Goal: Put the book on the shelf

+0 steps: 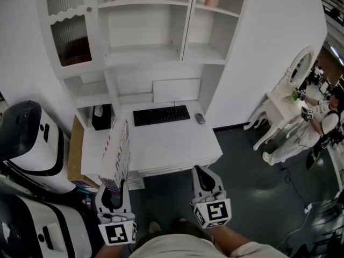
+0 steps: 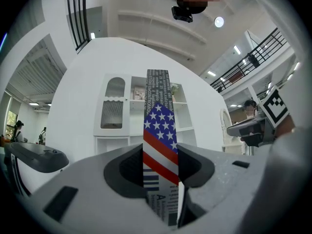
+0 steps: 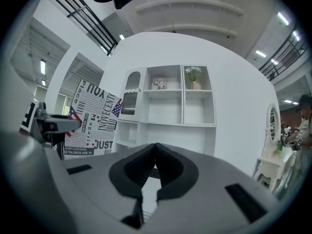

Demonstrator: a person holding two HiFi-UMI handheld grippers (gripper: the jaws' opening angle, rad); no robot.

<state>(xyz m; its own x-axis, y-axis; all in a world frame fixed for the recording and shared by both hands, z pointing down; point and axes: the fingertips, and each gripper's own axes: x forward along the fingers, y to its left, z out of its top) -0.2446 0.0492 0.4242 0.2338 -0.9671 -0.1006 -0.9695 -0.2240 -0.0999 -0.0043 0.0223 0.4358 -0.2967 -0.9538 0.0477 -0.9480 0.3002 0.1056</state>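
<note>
**A:** Entry 1, head view?

**B:** Left tool (image 1: 113,191) is clenched on the lower edge of a flat book with a black-and-white newsprint cover and stars-and-stripes patches (image 1: 118,153). The book stands upright, edge-on, over the left front corner of the white counter (image 1: 177,144). I cannot tell whether it touches the counter. Right tool (image 1: 203,172) is beside the left one, apart from it, before the counter's front edge. A black keyboard (image 1: 161,115) and a small grey mouse (image 1: 200,118) lie at the back of the counter, below the tall white shelf unit (image 1: 145,52). The book is well apart from every shelf.

**A:** Entry 2, left gripper view?

**B:** The 2 jaws press the book (image 2: 160,130) from both sides. Its narrow edge stands vertical, with the flag band at jaw level and print above. The shelf unit (image 2: 141,111) is directly behind it. The right tool (image 2: 233,128) shows at the right margin.

**A:** Entry 3, right gripper view?

**B:** The jaw tips are together with nothing between them, so this tool is closed and empty. The book (image 3: 95,118) is at left with its cover facing the camera, gripped by the left tool (image 3: 68,125). The shelf unit (image 3: 170,101) is at centre. 1 vase of pale flowers (image 3: 193,77) stands in its upper right compartment.
</note>
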